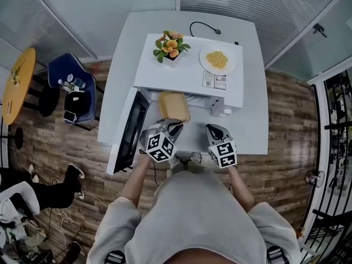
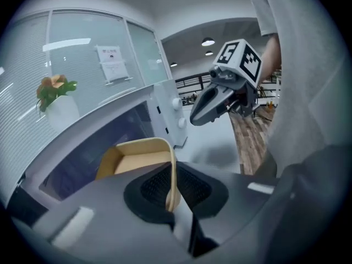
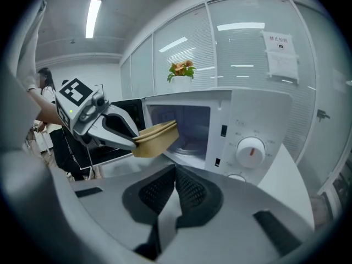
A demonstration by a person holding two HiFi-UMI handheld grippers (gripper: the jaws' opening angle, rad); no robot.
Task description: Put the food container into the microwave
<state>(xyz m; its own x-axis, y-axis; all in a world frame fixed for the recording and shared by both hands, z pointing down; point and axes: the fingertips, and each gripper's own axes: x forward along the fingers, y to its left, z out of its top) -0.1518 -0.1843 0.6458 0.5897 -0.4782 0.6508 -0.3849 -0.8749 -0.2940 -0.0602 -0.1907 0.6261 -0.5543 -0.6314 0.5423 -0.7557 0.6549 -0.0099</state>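
A tan food container [image 1: 174, 106] hangs level at the mouth of the white microwave [image 1: 190, 70], whose door [image 1: 132, 132] stands open to the left. My left gripper [image 1: 176, 126] is shut on the container's near rim [image 2: 171, 183], and the rim runs upright between the pads. In the right gripper view the container [image 3: 157, 135] points into the dark cavity [image 3: 184, 125], with the left gripper behind it. My right gripper [image 1: 213, 128] hovers just right of the container, in front of the control panel [image 3: 247, 147]. Its jaws are shut with nothing between them.
A potted flower [image 1: 171, 45] and a plate of yellow food [image 1: 218, 59] sit on top of the microwave. The white table [image 1: 253, 114] carries it. A blue chair [image 1: 71, 87] and a yellow round table [image 1: 16, 84] stand at the left, with a seated person [image 1: 33, 194] at lower left.
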